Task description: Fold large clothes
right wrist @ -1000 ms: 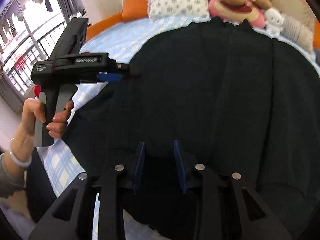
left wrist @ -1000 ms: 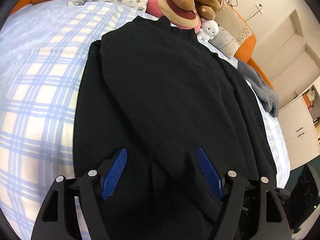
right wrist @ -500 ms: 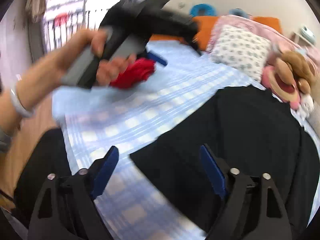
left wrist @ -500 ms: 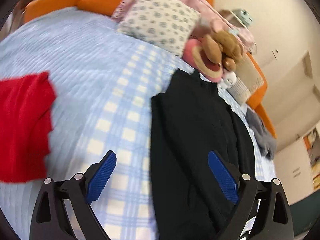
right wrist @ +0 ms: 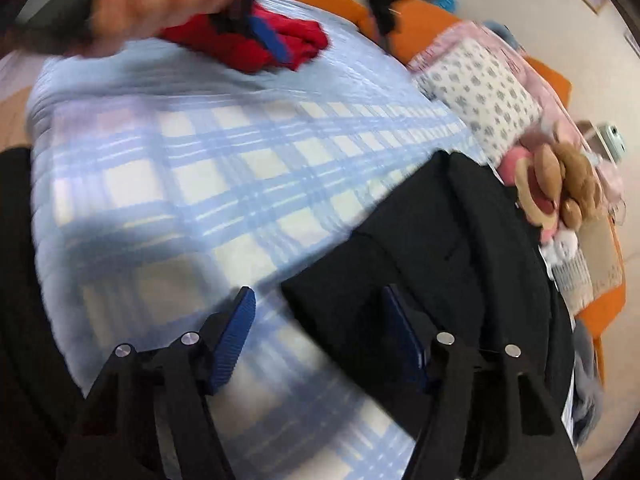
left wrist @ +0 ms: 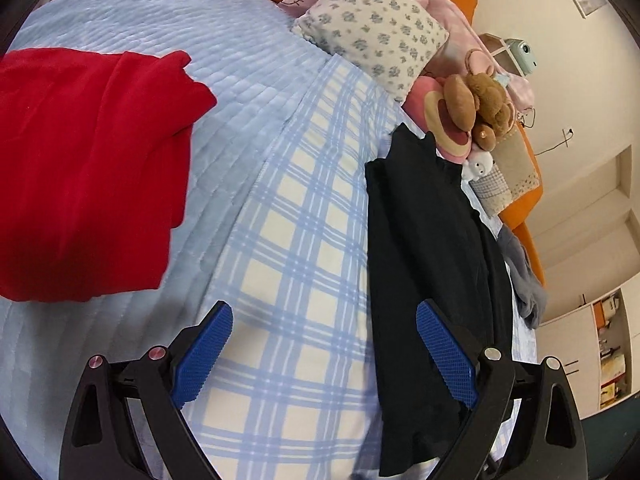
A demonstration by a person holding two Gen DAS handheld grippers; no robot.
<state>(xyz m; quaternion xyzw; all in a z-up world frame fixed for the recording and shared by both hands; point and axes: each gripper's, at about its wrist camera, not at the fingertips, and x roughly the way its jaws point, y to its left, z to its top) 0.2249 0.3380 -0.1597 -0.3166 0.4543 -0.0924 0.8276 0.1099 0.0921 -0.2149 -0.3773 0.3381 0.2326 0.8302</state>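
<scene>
A black garment [left wrist: 424,264] lies folded into a long strip on the blue plaid sheet [left wrist: 304,264], collar toward the pillows. It also shows in the right wrist view [right wrist: 452,264]. A red garment [left wrist: 84,168] lies crumpled at the left of the bed, and shows in the right wrist view [right wrist: 256,46]. My left gripper [left wrist: 324,356] is open and empty, above the sheet just left of the black garment. My right gripper [right wrist: 320,336] is open and empty, at the black garment's near left corner. The left gripper appears blurred near the red garment in the right wrist view [right wrist: 264,38].
A floral pillow [left wrist: 372,28], pink cushions and a brown plush bear [left wrist: 480,108] sit at the head of the bed. A grey garment [left wrist: 524,280] lies at the right edge. Orange bed frame [left wrist: 524,216] borders the mattress; cupboards stand at right.
Both grippers have swung left away from the black garment. The right gripper opened and let go of the black fabric. The red garment has come into view.
</scene>
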